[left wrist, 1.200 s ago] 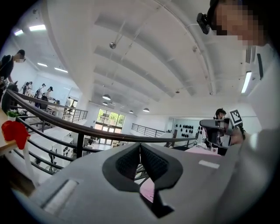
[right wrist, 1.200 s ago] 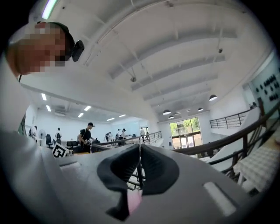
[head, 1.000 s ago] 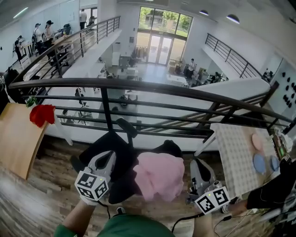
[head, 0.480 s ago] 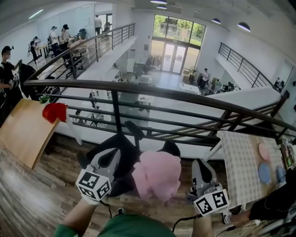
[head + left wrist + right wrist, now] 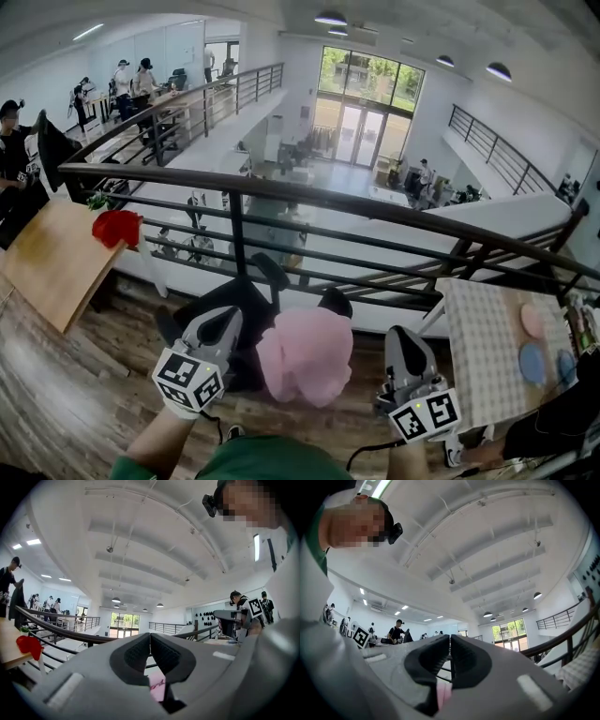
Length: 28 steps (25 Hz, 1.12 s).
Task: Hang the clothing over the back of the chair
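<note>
A pink garment point(image 5: 305, 356) hangs bunched between my two grippers, above a black chair point(image 5: 239, 305) that stands in front of the railing. My left gripper point(image 5: 223, 325) is shut on the garment's left edge; pink cloth point(image 5: 157, 688) shows behind its closed jaws in the left gripper view. My right gripper point(image 5: 401, 345) is shut on the right edge, and a strip of pink cloth point(image 5: 443, 696) shows at the root of its jaws. Both grippers point(image 5: 150, 637) point(image 5: 450, 638) point about level, toward the railing. The garment hides much of the chair.
A dark metal railing point(image 5: 328, 199) runs across just beyond the chair, with an open drop to a lower floor behind it. A checked table point(image 5: 483, 342) with coloured plates stands at the right. At the left are a wooden tabletop point(image 5: 47, 267) and a red object point(image 5: 117, 228).
Both grippers have risen a little with the pink garment, which has shifted slightly left over the chair. The head view has tilted up and now shows more of the hall.
</note>
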Motion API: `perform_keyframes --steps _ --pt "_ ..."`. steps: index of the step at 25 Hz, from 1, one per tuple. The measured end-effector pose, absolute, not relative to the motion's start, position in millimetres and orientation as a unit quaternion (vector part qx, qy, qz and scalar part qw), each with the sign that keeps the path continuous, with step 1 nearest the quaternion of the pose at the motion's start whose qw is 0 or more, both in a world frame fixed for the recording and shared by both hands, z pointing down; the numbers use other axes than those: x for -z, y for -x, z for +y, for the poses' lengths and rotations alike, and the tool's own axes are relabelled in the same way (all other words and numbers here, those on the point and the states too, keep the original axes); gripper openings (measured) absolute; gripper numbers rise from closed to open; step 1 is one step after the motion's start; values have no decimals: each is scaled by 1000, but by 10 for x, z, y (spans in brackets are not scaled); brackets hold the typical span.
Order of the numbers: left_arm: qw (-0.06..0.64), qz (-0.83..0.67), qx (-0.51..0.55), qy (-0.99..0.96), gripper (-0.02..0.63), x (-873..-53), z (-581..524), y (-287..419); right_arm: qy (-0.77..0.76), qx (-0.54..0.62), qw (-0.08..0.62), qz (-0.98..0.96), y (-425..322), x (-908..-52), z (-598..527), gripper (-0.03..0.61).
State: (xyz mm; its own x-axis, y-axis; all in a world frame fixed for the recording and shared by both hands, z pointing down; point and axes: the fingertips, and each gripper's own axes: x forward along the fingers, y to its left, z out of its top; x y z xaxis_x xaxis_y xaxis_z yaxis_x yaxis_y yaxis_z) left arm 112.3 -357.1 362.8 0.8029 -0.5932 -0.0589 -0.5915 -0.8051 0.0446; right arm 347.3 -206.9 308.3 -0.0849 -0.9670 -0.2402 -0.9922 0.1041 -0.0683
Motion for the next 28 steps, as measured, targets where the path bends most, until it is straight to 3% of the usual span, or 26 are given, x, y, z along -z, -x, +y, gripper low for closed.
perform_keyframes --steps 28 --pt "7 -302 26 -953 12 -3773 -3137 -1426 675 -63 104 728 -3684 -3290 -1642 5"
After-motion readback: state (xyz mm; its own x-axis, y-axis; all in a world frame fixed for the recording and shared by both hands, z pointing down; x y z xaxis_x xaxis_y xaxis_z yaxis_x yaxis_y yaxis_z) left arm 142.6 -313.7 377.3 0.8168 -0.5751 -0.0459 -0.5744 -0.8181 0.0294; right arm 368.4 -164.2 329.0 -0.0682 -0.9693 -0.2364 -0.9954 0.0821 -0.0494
